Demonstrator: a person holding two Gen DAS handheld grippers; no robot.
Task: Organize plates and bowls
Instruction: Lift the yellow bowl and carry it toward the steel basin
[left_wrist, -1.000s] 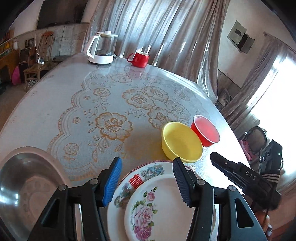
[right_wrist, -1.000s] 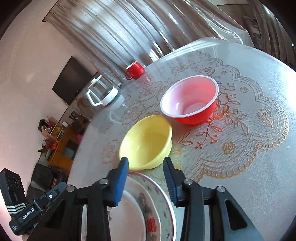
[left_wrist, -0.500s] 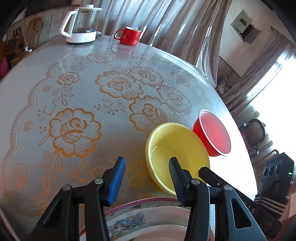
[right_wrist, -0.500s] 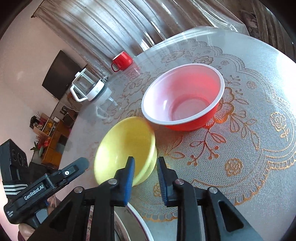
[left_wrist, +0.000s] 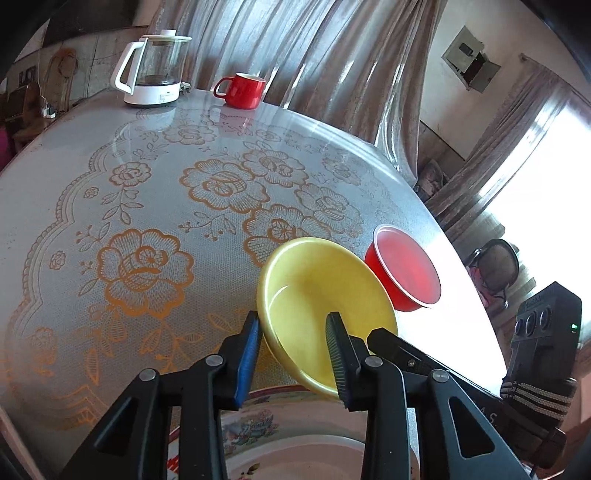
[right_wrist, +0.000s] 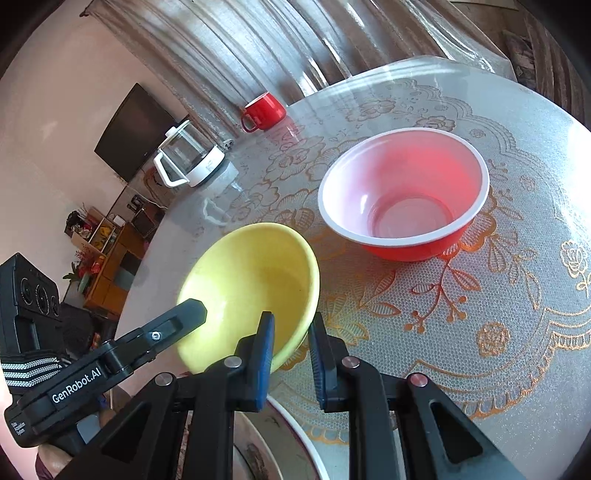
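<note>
1. yellow bowl (right_wrist: 251, 280) sits at the near edge of the surface (left_wrist: 147, 184), about 5 o'clock from the lace centre in the left wrist view; it is tipped, with its near rim up over the stacked floral plates (left_wrist: 280, 432)
2. right tool (right_wrist: 291, 325) is clamped on the bowl's near rim, one pad inside and one outside the wall; its jaws have just been closing, and the narrow pinch looks like what holds the bowl tilted
3. left tool (left_wrist: 293, 325) straddles the rim at the bowl's 7 o'clock side, blue pad against the outer wall and the other pad well inside the bowl, so there is a gap and no squeeze yet; its jaws have just been closing with the rim between them
4. why two tools: probably a second hold so the smooth, shallow bowl can't swivel in a one-point pinch
5. red bowl (right_wrist: 402, 192) stands upright and empty at 1 o'clock of the yellow one, near but apart in the right wrist view; likely the nesting partner for the bowls
6. plates already lie one on another at 6 o'clock below both tools, so the plate half looks done and bowls remain
7. red mug (left_wrist: 243, 90) and kettle (left_wrist: 155, 70) are at the far 12 o'clock edge, well out of the way
8. risk: the rim slipping out of the pinch onto the plates
</note>
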